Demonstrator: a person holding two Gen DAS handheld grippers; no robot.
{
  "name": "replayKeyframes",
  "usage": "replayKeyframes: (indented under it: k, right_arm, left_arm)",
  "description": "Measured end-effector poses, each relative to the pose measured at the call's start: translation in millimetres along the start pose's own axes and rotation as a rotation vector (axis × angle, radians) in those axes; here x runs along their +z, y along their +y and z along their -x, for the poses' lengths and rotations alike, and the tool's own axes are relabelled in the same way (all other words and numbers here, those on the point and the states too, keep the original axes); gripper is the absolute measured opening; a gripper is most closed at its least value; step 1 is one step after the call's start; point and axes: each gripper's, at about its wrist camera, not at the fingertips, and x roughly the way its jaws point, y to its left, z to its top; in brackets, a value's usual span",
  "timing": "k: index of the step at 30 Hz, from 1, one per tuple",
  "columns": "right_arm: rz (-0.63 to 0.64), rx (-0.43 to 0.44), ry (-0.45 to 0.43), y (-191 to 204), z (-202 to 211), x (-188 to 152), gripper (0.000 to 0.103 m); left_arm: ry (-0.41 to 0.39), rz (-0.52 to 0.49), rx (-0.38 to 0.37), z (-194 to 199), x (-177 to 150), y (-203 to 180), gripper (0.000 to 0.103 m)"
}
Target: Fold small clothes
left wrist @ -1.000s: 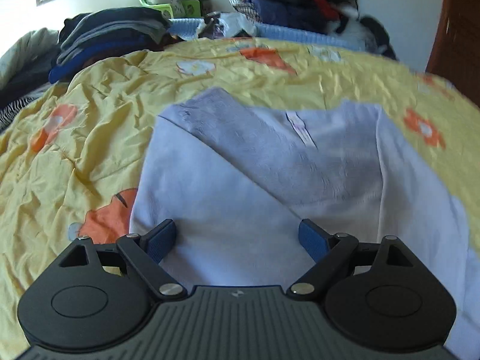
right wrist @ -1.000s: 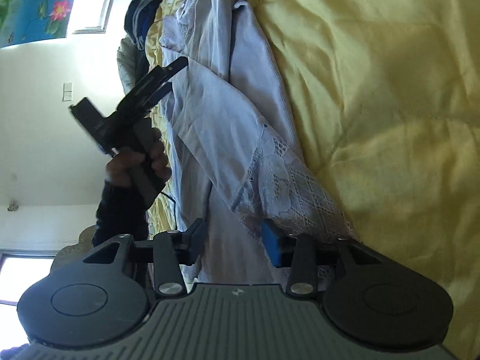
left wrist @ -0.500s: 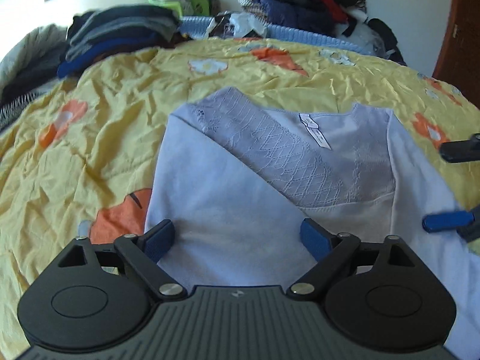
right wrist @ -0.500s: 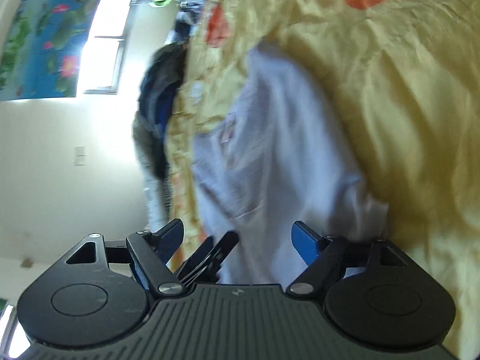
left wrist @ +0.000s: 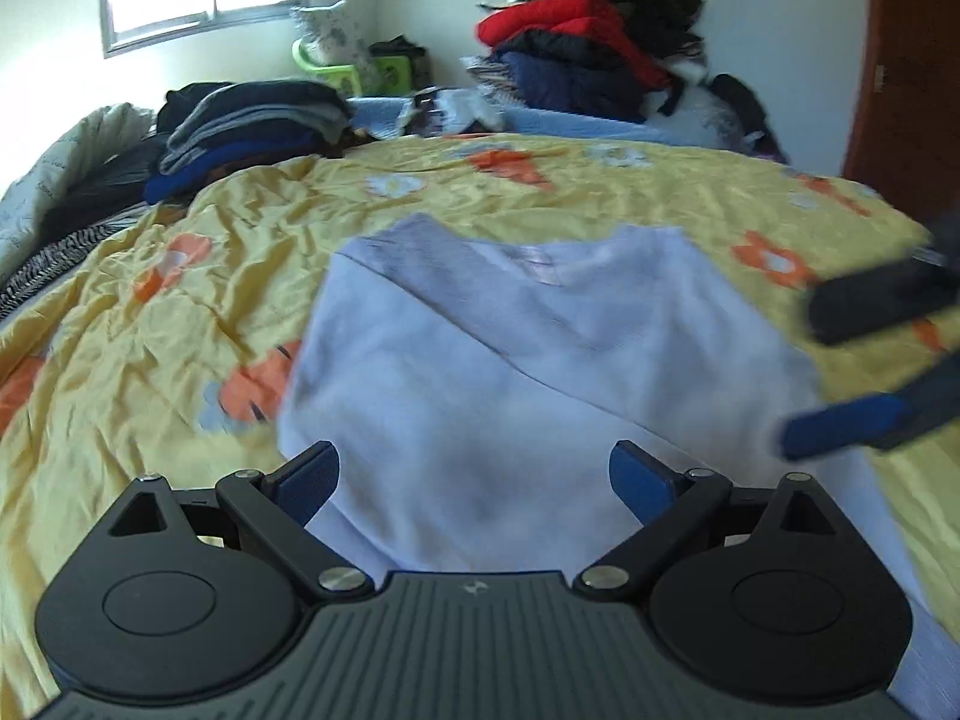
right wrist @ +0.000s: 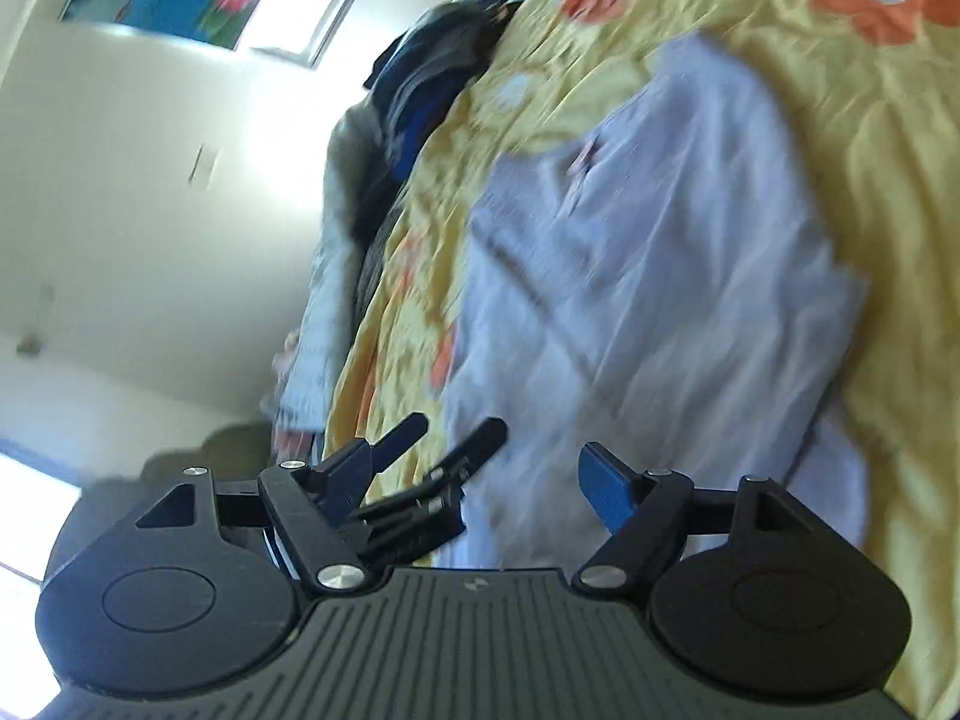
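Left wrist view: the left tool hangs over the near part of a pale lilac top that lies flat on a yellow flowered bedspread. Its jaws are spread wide and opening, with cloth showing below the gap but no pad pressing on it. The top lies around the middle of the bed. Its long axis runs away from this tool toward the far edge of the bed, where folded dark clothes sit at the far left corner and a heap of red and dark garments at the far right. The neckline end, with a small label, points to that far edge. One side is folded in, its lacy band running slantwise across the chest.

At the right edge of this view the right tool reaches in over the garment's right border, its fingers apart and nothing between them.

Right wrist view, rolled and blurred: the right tool has its jaws apart and empty, with the top ahead of it on the bedspread. The left tool shows at lower left, just beside the garment's near edge.
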Motion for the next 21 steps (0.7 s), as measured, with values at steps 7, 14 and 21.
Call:
replayKeyframes:
  k: [7, 14, 21]
  right_arm:
    - [-0.168, 0.011, 0.078, -24, -27, -13, 0.074]
    - [-0.190, -0.059, 0.060, -42, -24, -26, 0.062]
    - [-0.129, 0.023, 0.040, -21, 24, -52, 0.072]
  left_arm:
    - [0.065, -0.189, -0.086, 9, -42, -55, 0.098]
    - [0.113, -0.068, -0.105, 3, -44, -38, 0.100]
    - [0.180, 0.026, 0.043, 34, -55, -25, 0.099]
